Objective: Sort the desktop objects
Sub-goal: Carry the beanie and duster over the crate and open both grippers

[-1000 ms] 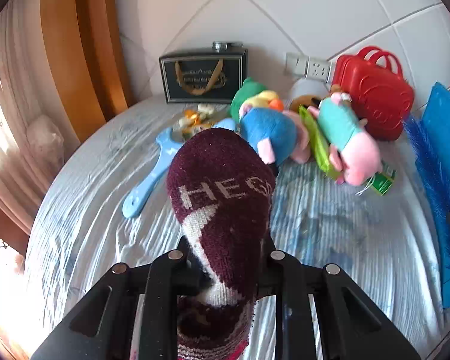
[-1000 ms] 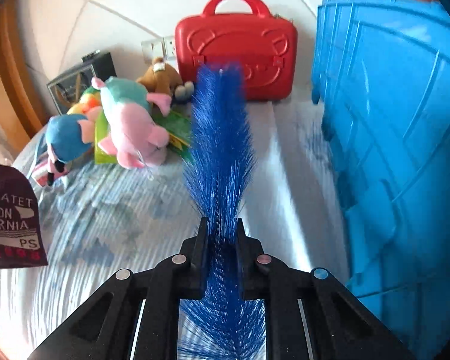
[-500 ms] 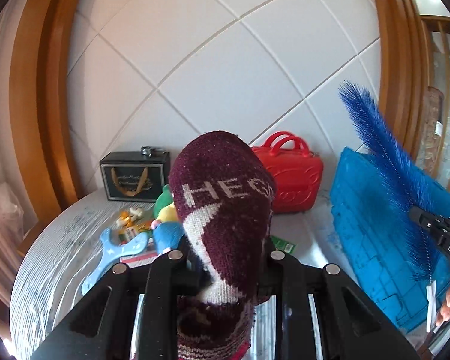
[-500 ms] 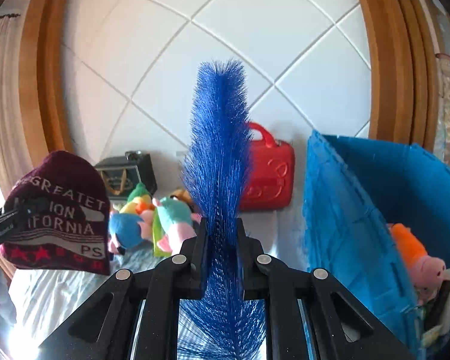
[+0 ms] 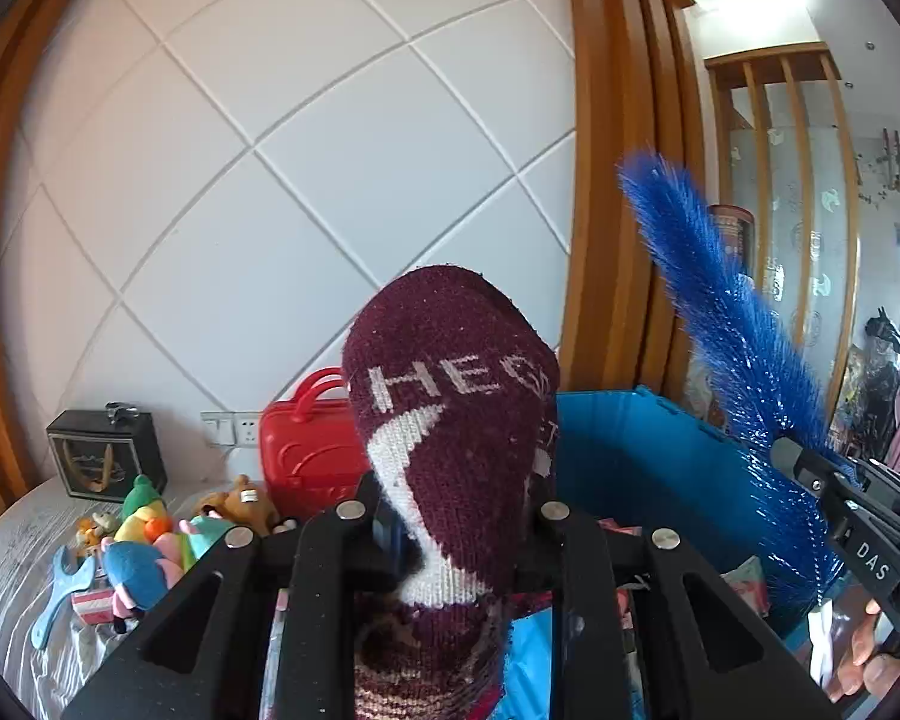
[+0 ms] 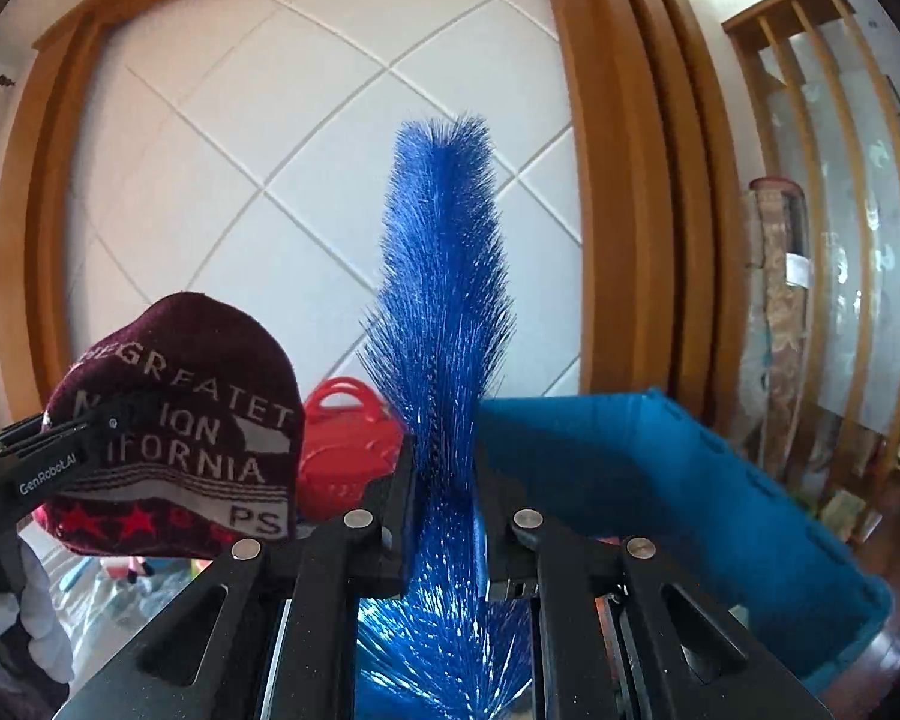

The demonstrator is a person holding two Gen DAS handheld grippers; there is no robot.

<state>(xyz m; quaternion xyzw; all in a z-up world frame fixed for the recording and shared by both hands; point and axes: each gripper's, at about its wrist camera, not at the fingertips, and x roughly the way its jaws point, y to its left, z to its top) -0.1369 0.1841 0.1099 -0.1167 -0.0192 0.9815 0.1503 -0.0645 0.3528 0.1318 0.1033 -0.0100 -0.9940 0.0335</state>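
Above the blue bin, we now hold both loads higher than a second ago: our left tongs pinch the maroon sock, our right tongs pinch the blue bristle brush; the bed with plush toys has dropped away lower left.

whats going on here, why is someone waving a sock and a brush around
A person is sorting things off a bed into a blue bin. The left claw is shut on a maroon sock and the right claw is shut on a blue bristle brush. Both are held up in the air by the bin. Plush toys and a red case lie on the bed.
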